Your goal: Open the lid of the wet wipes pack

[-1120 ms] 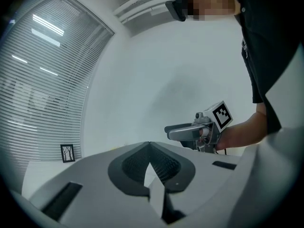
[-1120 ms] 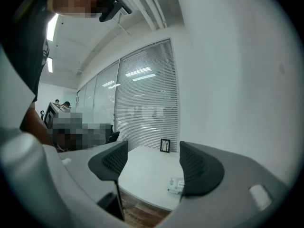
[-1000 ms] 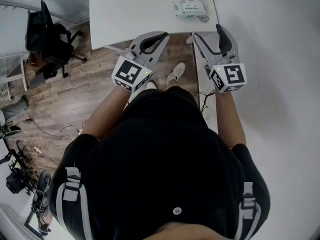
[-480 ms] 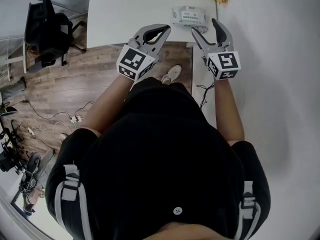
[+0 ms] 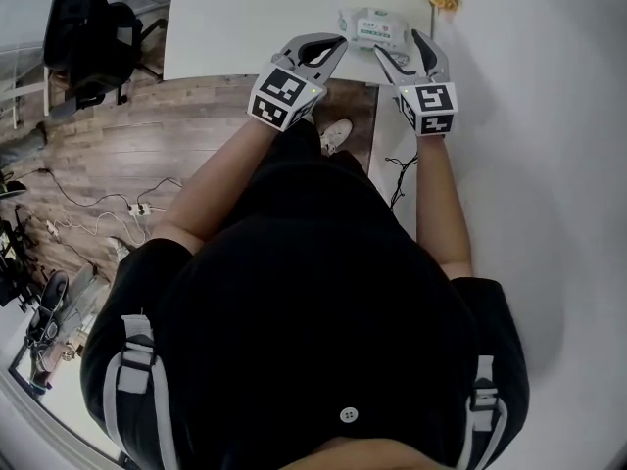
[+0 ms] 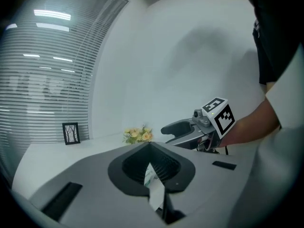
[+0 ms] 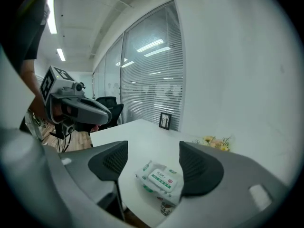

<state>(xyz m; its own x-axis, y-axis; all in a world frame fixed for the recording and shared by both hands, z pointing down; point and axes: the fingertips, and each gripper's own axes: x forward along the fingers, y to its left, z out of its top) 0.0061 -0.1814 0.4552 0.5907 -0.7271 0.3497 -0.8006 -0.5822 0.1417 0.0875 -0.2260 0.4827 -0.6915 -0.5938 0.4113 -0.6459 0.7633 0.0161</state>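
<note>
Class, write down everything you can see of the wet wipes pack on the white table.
The wet wipes pack is a soft, crinkled white pouch with green print. On top it has a rectangular white lid, which lies shut. It rests flat near the edge of the white table. The right gripper points at it with jaws apart, and nothing appears to touch it.

Head view overhead and right gripper view share the wipes pack (image 5: 372,29) (image 7: 161,180).

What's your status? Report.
Left gripper shut, empty. Right gripper open, lined up on white plastic wet wipes pack, lid closed. Nothing blocking.
</note>
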